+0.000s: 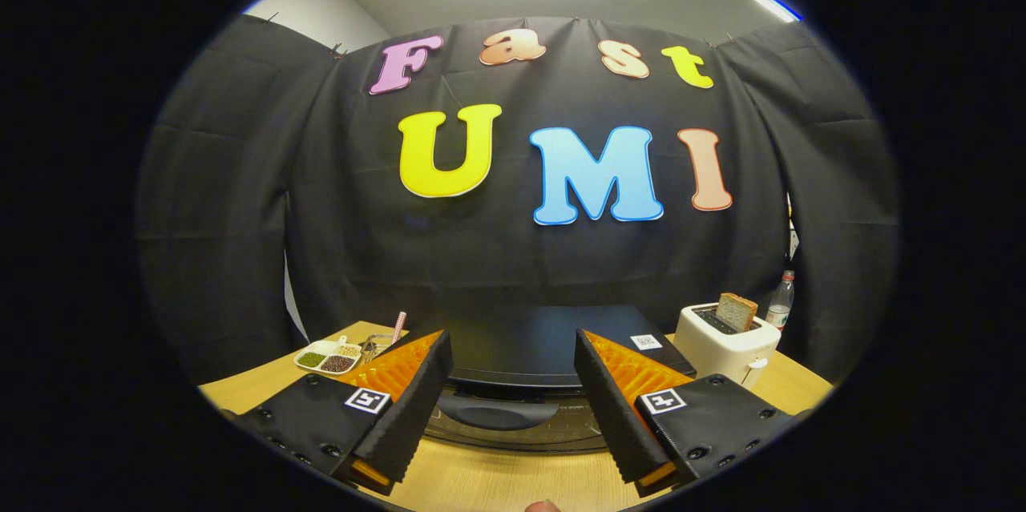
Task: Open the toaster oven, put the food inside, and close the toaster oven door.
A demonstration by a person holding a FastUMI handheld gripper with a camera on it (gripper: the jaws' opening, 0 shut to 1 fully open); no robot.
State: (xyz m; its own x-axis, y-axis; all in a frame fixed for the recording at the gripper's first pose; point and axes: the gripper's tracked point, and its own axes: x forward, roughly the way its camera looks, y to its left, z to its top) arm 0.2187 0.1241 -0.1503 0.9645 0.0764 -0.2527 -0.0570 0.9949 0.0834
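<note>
Right ahead sits the toaster oven (521, 352), black, low on the wooden table (497, 484), seen between the two fingers and a bit beyond them. Door (513, 424) looks shut, with its handle (497, 413) just past the fingertips. So, nothing done yet, as far as can be judged: door to open, food to go in, door to close again.

Gripper (513, 368) wide apart, holding nothing, not touching the handle.

Further out, to the right of the oven, stands a white toaster (721, 348) with a slice of bread (736, 310) sticking up, maybe the food to move, but hard to be sure. Behind that, a clear bottle (781, 301). Off to the left, a small white tray (329, 357) with little piles of beans or seeds.
</note>
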